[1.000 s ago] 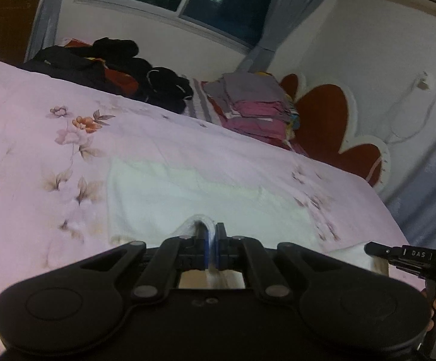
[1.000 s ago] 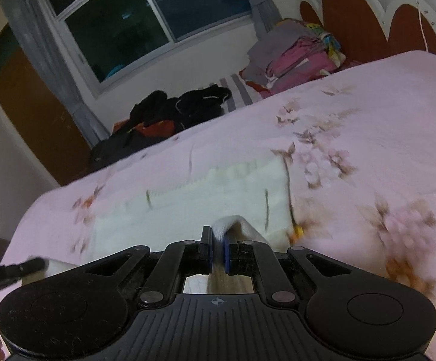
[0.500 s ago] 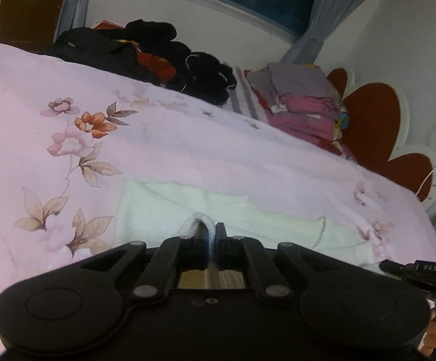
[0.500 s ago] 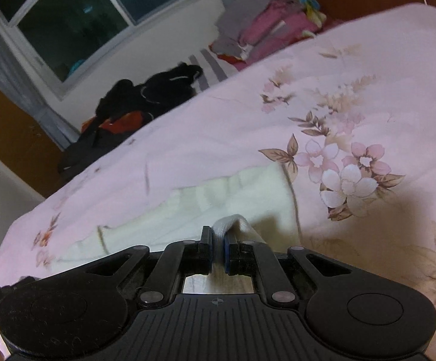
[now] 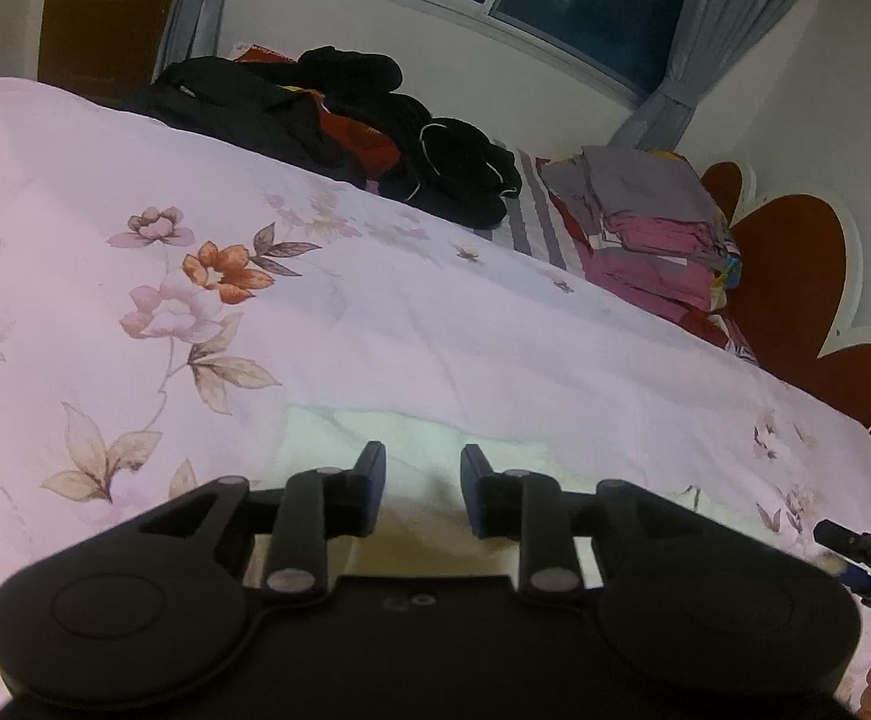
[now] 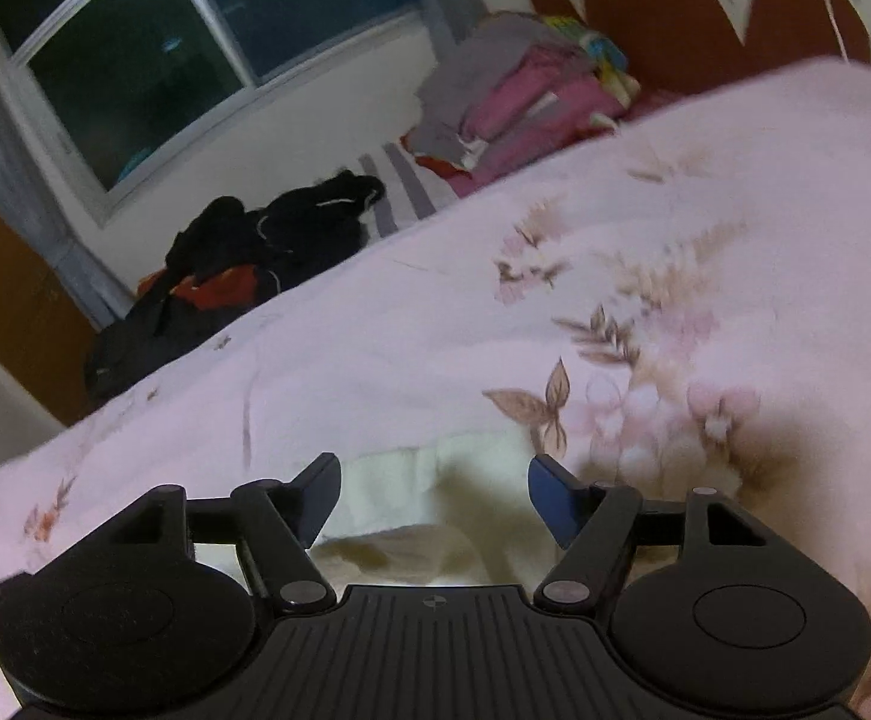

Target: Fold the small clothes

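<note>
A cream-white small garment (image 5: 411, 438) lies folded on the pink floral bedspread (image 5: 375, 312). In the left wrist view my left gripper (image 5: 422, 480) is open, its jaws apart just above the garment's near edge. In the right wrist view the same garment (image 6: 435, 480) lies under my right gripper (image 6: 432, 495), which is open wide and holds nothing. The near part of the garment is hidden behind each gripper body. The tip of the right gripper (image 5: 867, 546) shows at the right edge of the left wrist view.
A pile of dark clothes (image 5: 339, 120) lies at the far edge of the bed under the window. A stack of folded grey and pink clothes (image 5: 657, 228) sits by the red flower-shaped headboard (image 5: 795, 288). Bedspread (image 6: 675, 240) stretches to the right.
Both grippers were shut on the cream garment's edge and carried it forward over itself. Now both have opened and let it go, and the garment lies doubled beneath them.
</note>
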